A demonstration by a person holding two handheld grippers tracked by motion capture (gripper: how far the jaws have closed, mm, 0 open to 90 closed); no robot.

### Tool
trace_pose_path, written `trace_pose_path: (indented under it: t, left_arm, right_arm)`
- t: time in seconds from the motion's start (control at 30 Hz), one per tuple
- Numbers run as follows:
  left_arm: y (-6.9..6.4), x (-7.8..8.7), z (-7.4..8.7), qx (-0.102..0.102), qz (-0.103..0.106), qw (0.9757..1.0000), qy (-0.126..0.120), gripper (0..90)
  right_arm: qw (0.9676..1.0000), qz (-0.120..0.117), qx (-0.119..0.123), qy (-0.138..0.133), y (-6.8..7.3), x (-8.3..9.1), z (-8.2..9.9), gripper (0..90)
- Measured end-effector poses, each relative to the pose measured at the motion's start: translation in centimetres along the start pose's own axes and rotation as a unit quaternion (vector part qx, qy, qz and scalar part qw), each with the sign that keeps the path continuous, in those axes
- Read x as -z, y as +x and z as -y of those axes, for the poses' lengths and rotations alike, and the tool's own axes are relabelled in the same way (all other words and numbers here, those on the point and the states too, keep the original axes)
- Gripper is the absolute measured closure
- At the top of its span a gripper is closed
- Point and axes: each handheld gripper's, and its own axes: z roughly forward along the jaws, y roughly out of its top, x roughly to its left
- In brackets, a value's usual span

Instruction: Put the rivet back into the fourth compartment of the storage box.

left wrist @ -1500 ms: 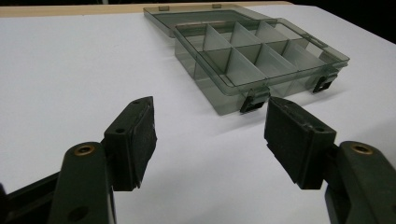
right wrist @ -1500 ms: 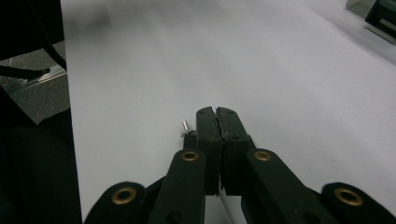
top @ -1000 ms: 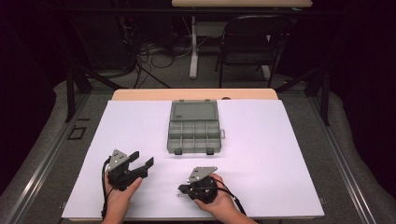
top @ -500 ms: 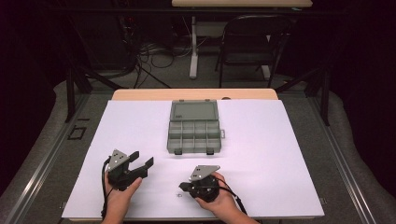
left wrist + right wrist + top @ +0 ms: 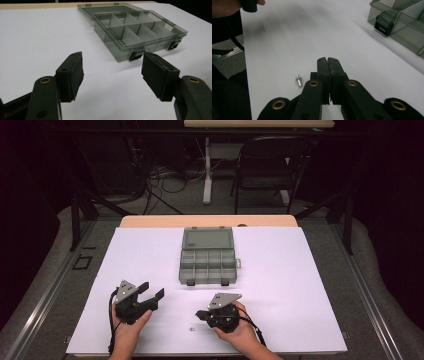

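While both tools [image 5: 150, 296] [image 5: 201, 314] stay put, small screw [image 5: 298, 80] unmoved, organizer box [image 5: 207, 256] unchanged

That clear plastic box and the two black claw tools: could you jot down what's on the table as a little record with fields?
Surface: white sheet over the table
Box: compartment box, lid open and laid back, compartments look empty
Small part: metal pin lying on the sheet, beside the right gripper's jaws
Left gripper: jaws open, nothing between them, pointing toward the box
Right gripper: jaws shut, holding nothing
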Motion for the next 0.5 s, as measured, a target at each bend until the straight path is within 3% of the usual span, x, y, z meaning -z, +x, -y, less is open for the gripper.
trace_pose_path:
  t: [0.13,0.5]
  left_arm:
    - [0.0,0.0,0.0,0.000,0.000,1.0000,0.000,33.9]
    - [0.0,0.0,0.0,0.001,0.000,1.0000,-0.001,33.9]
  right_arm:
    - [0.9999,0.005,-0.004,-0.014,-0.2,0.2,0.0,88.9]
    - [0.9997,0.018,-0.007,-0.013,-1.0,1.1,-0.4,88.8]
